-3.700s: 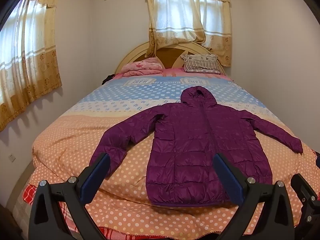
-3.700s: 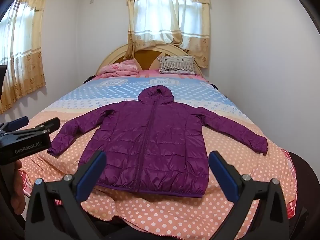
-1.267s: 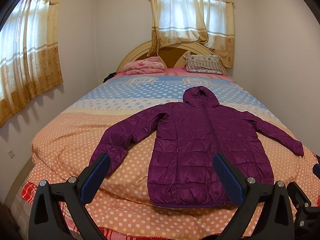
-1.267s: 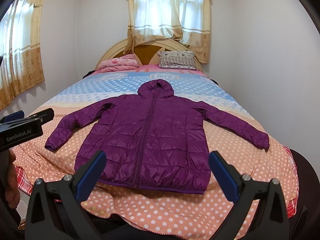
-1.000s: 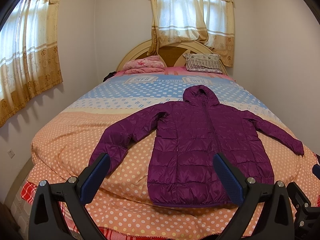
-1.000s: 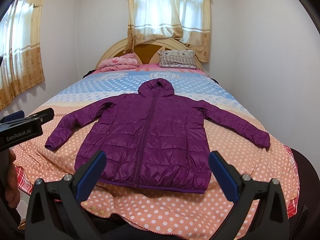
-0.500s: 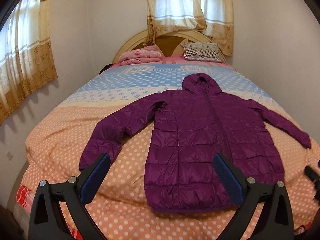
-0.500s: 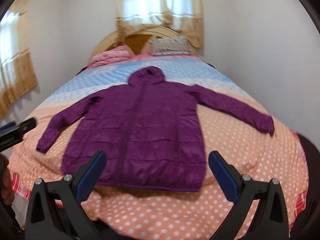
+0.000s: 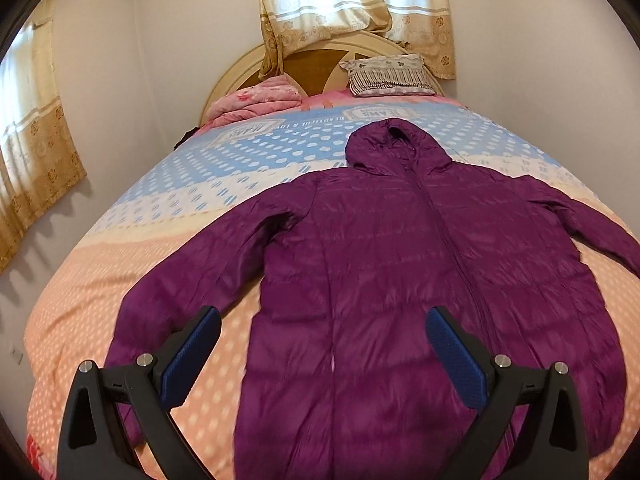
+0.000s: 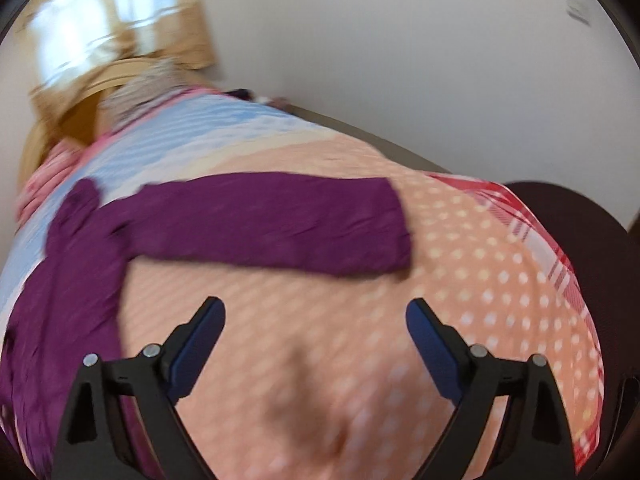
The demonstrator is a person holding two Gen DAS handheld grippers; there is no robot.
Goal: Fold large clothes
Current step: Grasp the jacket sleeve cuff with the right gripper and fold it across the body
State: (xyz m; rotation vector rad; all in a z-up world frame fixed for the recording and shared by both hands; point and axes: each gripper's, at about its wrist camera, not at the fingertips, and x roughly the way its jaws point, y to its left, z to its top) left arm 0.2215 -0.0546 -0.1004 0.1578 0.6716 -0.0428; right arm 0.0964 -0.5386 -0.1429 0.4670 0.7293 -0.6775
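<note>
A purple hooded puffer jacket [image 9: 400, 272] lies flat and face up on the bed, zipped, hood toward the headboard, both sleeves spread out. My left gripper [image 9: 324, 324] hovers open over its lower left body, touching nothing. In the blurred right wrist view, the jacket's right sleeve [image 10: 272, 224] stretches across the picture, its cuff [image 10: 394, 228] pointing right. My right gripper [image 10: 316, 316] hangs a little short of that sleeve over bare quilt; its jaws are closing with nothing between them.
The bed carries a dotted quilt [image 9: 120, 280], peach near me and blue farther back. A folded pink blanket [image 9: 256, 100] and a striped pillow [image 9: 388, 76] sit by the headboard. White walls close in on both sides. A dark rounded shape [image 10: 580, 216] sits beyond the bed's right corner.
Both grippers have dropped closer to the bed. The right one has swung and rolled toward the right sleeve, so its view tilts and blurs. The jacket has not moved.
</note>
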